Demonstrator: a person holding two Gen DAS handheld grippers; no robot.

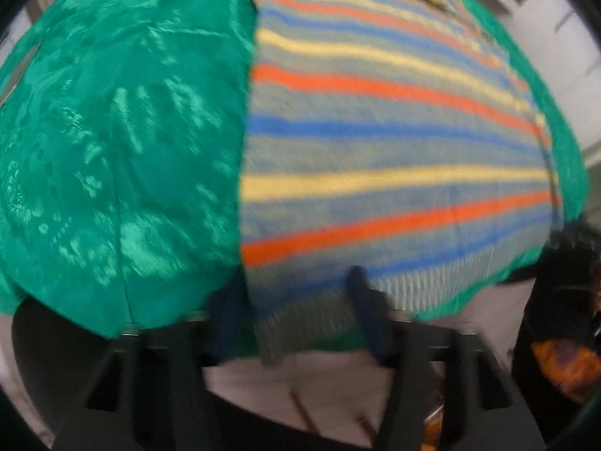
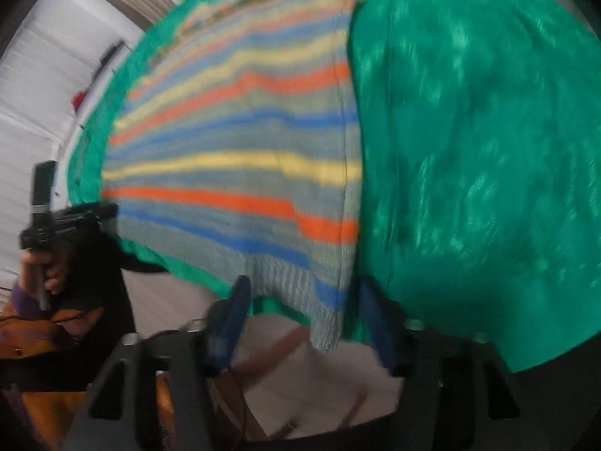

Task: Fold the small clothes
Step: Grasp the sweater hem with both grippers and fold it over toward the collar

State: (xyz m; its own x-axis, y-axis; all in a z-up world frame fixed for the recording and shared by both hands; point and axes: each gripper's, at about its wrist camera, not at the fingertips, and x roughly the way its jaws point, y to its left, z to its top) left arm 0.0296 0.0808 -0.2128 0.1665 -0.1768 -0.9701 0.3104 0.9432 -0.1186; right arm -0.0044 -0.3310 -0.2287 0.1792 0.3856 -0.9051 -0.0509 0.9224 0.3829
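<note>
Here the striped knit garment (image 1: 394, 143) lies flat on the green cloth (image 1: 112, 131), its ribbed hem at lower centre of each wrist view. Left gripper (image 1: 296, 300) and right gripper (image 2: 304, 308) both straddle a hem corner, jaws apart; neither arm is nearer.

Left wrist view: striped sweater (image 1: 394, 143) fills centre and right of frame, lying on the green cloth (image 1: 112, 143) that covers the surface. Cloth left of the sweater's edge is bare; open room there. Left gripper (image 1: 296, 308) jaws stand apart, straddling the sweater's ribbed hem corner at lower centre. Pale floor (image 1: 300, 387) shows below the cloth edge, unobstructed.

Right wrist view: right half of frame is bare green cloth (image 2: 480, 158). Right gripper (image 2: 304, 312) jaws apart around the hem corner. Left gripper (image 2: 64, 221) and the hand (image 2: 41, 270) holding it occupy the lower left.
</note>
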